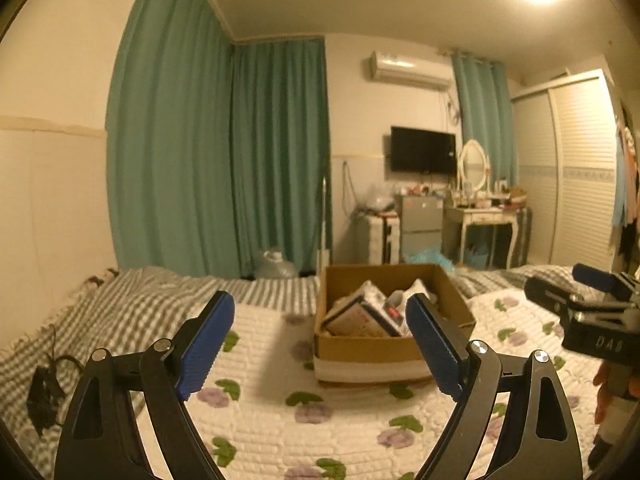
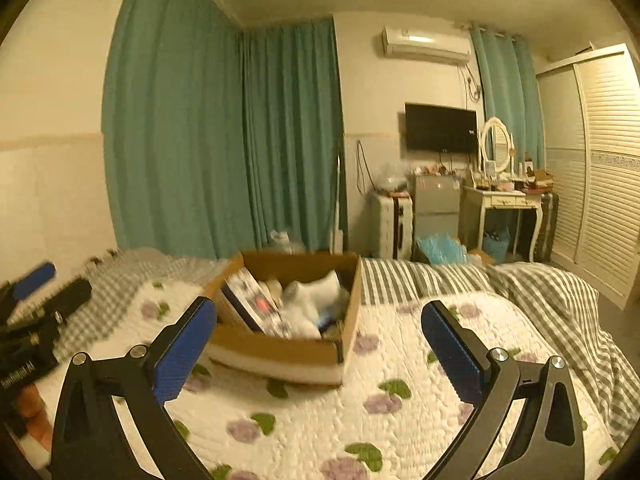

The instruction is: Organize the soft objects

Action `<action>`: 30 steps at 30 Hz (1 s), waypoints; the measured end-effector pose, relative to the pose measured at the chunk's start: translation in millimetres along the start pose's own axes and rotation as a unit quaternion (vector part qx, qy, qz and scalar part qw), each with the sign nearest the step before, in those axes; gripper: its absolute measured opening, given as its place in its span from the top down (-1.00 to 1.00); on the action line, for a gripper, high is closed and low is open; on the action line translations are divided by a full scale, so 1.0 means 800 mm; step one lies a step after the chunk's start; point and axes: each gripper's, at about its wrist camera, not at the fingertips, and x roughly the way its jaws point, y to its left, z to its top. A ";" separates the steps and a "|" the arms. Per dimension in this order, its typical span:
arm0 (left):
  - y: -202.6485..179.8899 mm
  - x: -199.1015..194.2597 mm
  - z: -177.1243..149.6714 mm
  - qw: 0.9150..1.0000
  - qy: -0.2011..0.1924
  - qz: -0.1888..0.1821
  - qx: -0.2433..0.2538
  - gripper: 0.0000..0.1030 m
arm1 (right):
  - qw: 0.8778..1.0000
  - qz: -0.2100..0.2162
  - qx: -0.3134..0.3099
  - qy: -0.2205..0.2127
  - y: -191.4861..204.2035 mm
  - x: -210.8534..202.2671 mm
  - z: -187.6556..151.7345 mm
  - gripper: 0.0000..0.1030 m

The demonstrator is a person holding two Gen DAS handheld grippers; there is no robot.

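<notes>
An open cardboard box [image 1: 394,350] sits on the white floral quilt [image 1: 280,420] on the bed. It holds flat printed packs [image 1: 360,316] and white soft items [image 1: 416,290]. My left gripper [image 1: 320,344] is open and empty, held above the quilt just short of the box. In the right wrist view the box [image 2: 280,354] lies ahead and left, with white soft items [image 2: 312,300] and a printed pack [image 2: 252,300] inside. My right gripper [image 2: 320,350] is open and empty above the quilt. The right gripper also shows at the left wrist view's right edge [image 1: 592,304].
A grey striped blanket [image 1: 132,304] covers the bed's left and far side [image 2: 520,292]. A dark tangled object [image 1: 44,392] lies on it at the left. Beyond the bed stand teal curtains [image 1: 224,152], a small fridge [image 2: 436,204], a dressing table [image 2: 508,204] and a wardrobe [image 2: 600,160].
</notes>
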 end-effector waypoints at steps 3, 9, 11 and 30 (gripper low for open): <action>0.003 -0.002 -0.006 1.000 0.010 -0.007 -0.010 -0.73 | 1.000 -0.011 -0.013 0.010 -0.002 0.008 -0.009 -1.00; 0.004 -0.009 -0.018 1.000 0.017 -0.005 -0.016 -0.73 | 1.000 -0.016 -0.002 0.011 -0.012 0.008 -0.009 -1.00; 0.004 -0.009 -0.019 1.000 0.019 -0.005 -0.014 -0.73 | 1.000 -0.017 -0.001 0.014 -0.011 0.006 -0.005 -1.00; 0.006 -0.009 -0.023 1.000 0.024 -0.006 -0.019 -0.73 | 1.000 -0.001 -0.014 0.015 0.007 0.006 -0.008 -1.00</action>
